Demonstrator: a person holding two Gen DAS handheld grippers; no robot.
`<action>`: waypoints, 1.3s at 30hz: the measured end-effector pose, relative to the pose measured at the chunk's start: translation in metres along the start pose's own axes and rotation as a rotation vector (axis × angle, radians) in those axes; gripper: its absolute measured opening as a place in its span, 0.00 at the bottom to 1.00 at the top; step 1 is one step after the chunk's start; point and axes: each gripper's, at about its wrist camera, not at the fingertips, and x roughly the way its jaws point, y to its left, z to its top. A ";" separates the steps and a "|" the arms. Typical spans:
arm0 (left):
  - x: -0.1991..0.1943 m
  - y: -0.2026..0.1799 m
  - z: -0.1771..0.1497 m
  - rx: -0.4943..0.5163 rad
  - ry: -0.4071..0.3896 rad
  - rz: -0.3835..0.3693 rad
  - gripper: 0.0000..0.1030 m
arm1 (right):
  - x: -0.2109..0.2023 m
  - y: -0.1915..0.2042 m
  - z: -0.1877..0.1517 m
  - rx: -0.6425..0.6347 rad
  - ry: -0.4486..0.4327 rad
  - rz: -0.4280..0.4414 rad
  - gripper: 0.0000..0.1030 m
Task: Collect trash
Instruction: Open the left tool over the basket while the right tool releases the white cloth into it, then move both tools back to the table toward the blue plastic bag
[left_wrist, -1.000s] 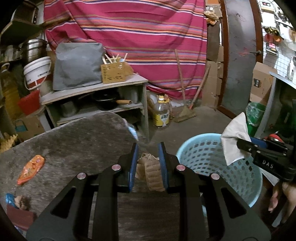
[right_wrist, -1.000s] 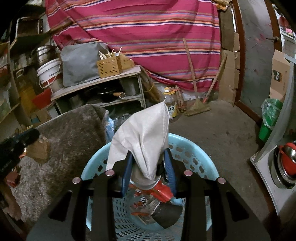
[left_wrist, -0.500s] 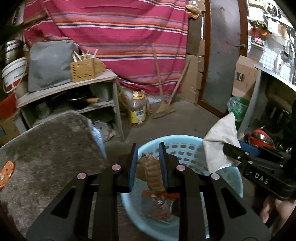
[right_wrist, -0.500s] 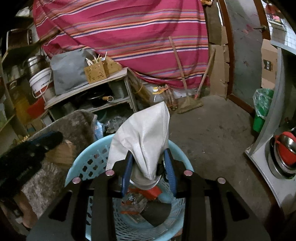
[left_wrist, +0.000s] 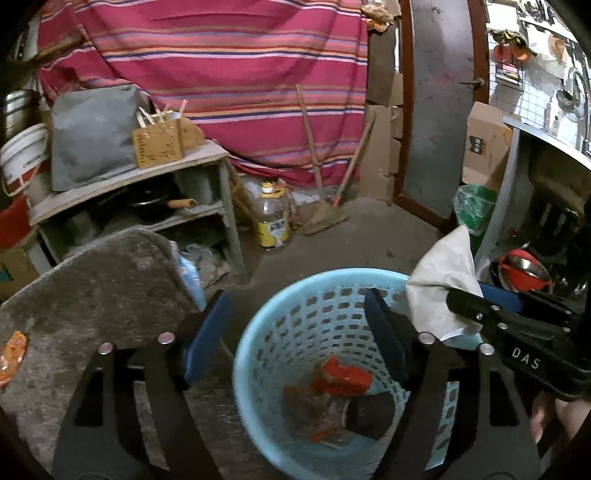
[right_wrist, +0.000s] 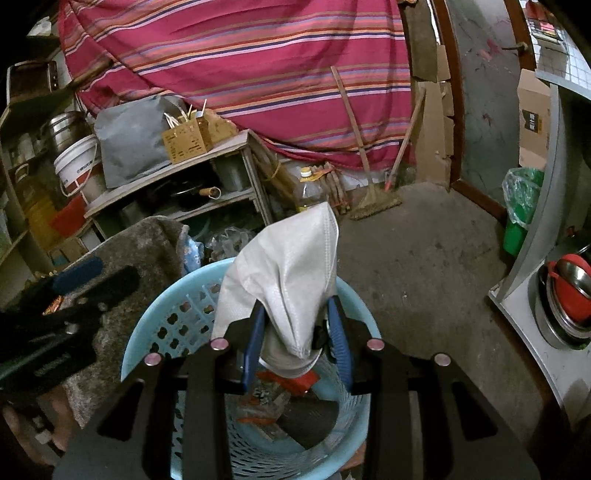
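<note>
A light blue plastic basket (left_wrist: 295, 306) stands on the floor by the table, with red wrappers (left_wrist: 341, 378), a dark cup and brown scraps inside. My left gripper (left_wrist: 295, 325) is open and empty above the basket's near rim. My right gripper (right_wrist: 297, 332) is shut on a white face mask (right_wrist: 291, 266) and holds it over the basket (right_wrist: 155, 325). The mask also shows in the left wrist view (left_wrist: 441, 288). An orange wrapper (left_wrist: 13, 350) lies on the grey-covered table (left_wrist: 92, 288) at far left.
A shelf unit (left_wrist: 155, 184) with a grey bag and wooden box stands behind the table. A bottle (left_wrist: 271, 218) and brooms stand by the striped curtain. A green bin (right_wrist: 517, 218) and a counter with a red bowl (right_wrist: 569, 291) are on the right.
My left gripper has opened and the brown crumpled scrap it held has dropped into the basket. It moved right from the table to above the basket. The right gripper still holds the mask.
</note>
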 end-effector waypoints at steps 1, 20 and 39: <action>-0.004 0.004 0.000 -0.003 -0.005 0.010 0.78 | 0.001 0.002 0.000 -0.005 0.001 0.001 0.34; -0.141 0.183 -0.051 -0.111 -0.058 0.332 0.95 | -0.007 0.083 -0.011 -0.083 -0.017 -0.015 0.82; -0.230 0.348 -0.144 -0.329 -0.019 0.544 0.95 | -0.027 0.272 -0.052 -0.270 -0.082 0.148 0.92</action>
